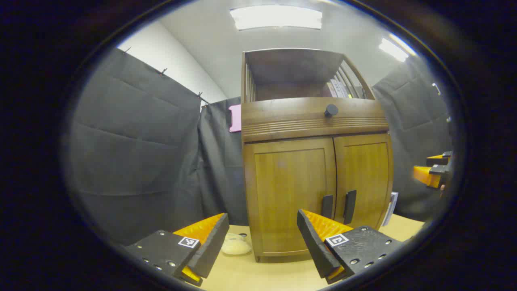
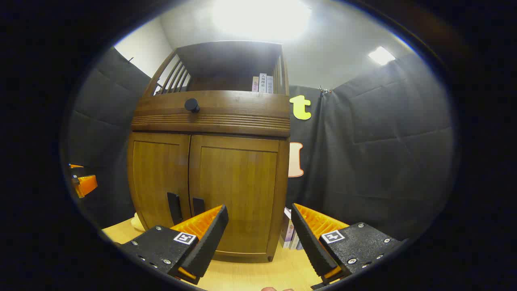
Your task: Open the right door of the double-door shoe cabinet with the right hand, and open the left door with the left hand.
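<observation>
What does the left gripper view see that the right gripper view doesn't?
Left gripper view: the left gripper, open, up close, with the right gripper far off at the right edge. Right gripper view: the other way round, plus a fingertip at the bottom edge. Both: the shoe cabinet, its two doors shut, the dark handles and the round knob.

Wedge-shaped tongs (image 1: 260,242) with ribbed inner faces, silver screws and square black-and-white marker tags.

bright ceiling panels (image 1: 276,17), glare, fisheye-bent edges
</observation>
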The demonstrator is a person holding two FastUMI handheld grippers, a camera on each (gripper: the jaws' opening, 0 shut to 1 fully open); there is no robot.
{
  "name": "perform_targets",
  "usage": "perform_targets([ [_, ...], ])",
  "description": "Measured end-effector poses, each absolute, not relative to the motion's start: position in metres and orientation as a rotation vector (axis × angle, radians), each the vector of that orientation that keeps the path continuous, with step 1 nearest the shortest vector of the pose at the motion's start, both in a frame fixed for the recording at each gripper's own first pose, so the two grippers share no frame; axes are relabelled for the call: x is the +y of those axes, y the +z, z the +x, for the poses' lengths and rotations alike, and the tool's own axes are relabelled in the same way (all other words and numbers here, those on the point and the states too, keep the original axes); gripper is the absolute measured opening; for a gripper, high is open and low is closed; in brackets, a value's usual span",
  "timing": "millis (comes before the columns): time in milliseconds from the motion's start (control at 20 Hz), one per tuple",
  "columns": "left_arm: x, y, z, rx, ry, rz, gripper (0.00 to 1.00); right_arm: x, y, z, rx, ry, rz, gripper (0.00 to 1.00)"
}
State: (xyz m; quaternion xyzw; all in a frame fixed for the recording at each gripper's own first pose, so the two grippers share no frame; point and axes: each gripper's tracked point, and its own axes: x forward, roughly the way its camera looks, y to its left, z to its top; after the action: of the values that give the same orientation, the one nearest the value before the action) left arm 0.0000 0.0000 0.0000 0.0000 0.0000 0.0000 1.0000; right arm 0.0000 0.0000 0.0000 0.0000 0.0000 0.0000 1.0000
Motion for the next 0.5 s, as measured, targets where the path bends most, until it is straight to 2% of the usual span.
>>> perform_targets([
  [200,-0.0005,-0.0015,0.0016,0.012,-0.058,-0.077,1.00,-0.0067,0.0010,0.0083,0.027,-0.006,0.020,0.96],
  [250,-0.0018,-0.0013,0.0016,0.016,-0.065,-0.089,0.89,-0.0096,0.0027,0.0099,0.027,-0.009,0.019,0.96],
  [350,-0.0031,-0.0022,0.0019,0.024,-0.075,-0.095,1.00,-0.0062,0.0012,0.0075,0.024,-0.021,0.013,0.96],
  [500,-0.0044,-0.0023,0.0020,0.040,-0.086,-0.100,1.00,-0.0060,0.0002,0.0096,0.039,-0.024,0.022,0.96],
])
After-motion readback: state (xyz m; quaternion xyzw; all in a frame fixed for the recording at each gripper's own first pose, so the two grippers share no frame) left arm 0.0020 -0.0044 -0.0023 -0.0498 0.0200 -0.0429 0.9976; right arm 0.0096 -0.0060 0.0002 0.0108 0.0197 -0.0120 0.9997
